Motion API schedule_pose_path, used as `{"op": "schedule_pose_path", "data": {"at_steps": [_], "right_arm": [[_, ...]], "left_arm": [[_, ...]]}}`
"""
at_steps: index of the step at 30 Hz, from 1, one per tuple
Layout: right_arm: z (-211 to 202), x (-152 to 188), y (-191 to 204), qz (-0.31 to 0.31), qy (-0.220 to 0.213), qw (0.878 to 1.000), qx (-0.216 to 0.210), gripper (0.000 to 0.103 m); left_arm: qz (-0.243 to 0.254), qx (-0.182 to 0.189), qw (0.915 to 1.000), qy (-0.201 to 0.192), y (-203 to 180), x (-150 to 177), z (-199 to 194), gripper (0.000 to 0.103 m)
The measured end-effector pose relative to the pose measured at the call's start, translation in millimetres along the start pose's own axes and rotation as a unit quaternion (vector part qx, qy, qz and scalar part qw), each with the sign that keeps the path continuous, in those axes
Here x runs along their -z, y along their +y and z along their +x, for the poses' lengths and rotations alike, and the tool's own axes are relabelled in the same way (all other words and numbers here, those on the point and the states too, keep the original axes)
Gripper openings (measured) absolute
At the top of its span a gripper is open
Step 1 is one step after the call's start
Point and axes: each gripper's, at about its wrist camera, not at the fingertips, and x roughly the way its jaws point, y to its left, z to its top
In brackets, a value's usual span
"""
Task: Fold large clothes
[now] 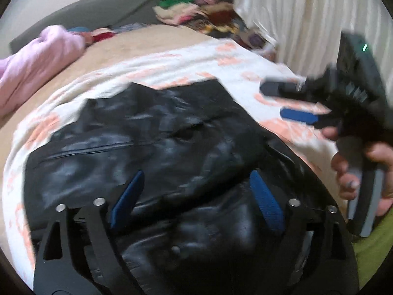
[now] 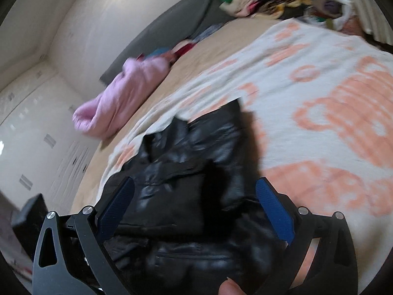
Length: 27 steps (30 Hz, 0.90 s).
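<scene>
Across the centre and lower half of the left wrist view, on the white bedspread with peach-orange print (image 1: 228, 56), lies the crumpled, glossy black leather-look jacket (image 1: 157, 132). Its long axis looks to run lower left to upper right of that frame, w/ one straight hem corner at upper centre; blur makes sleeves and collar hard to sort out. In the right wrist view the jacket (image 2: 186, 172) fills lower centre, bedspread (image 2: 319, 98) to the right.

Further back, upper left in both views: a pale pink padded garment (image 1: 36, 59), bunched, well apart from the jacket. A mixed pile of coloured clothes (image 1: 196, 12) sits top centre.

Left gripper (image 1: 196, 191): fingers spread wide, nothing between them, jacket directly below/ahead. Right gripper (image 2: 196, 209): also spread, empty, over the jacket's near part in its own view; seen from the left cam it is at the right edge (image 1: 282, 103), over bare bedspread just beside the jacket's right edge.

Judgement: left gripper is nearer the jacket's bulk; right is better placed for the right edge. Next move prob. needs an edge or corner grab each side to spread it flat along that axis before any fold.
</scene>
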Motion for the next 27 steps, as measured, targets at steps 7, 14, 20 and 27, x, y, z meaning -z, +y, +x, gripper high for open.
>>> {"op": "schedule_pose_path", "data": {"at_steps": [7,14,20,27], "right_arm": [[53.1,-12.5,5.9,0.021,0.044,0.998,0.034,0.084],[62.9,-13.7,31.3,-0.029,0.036,0.999,0.004,0.018],[29.3,-32.8,100.4,-0.185,-0.034,0.982,-0.001,0.014],[31.1,-37.7,88.2,-0.2,-0.026,0.978,0.042,0.014]], "left_arm": [[-0.12,-0.076,0.9896,-0.023,94.4,8.0,-39.4,0.093],[-0.224,-0.115,0.967,-0.038,168.9,30.0,-70.5,0.093],[-0.265,-0.122,0.9551,-0.05,192.7,29.2,-76.5,0.093],[-0.275,-0.093,0.9563,-0.039,196.0,14.7,-55.0,0.093]]}}
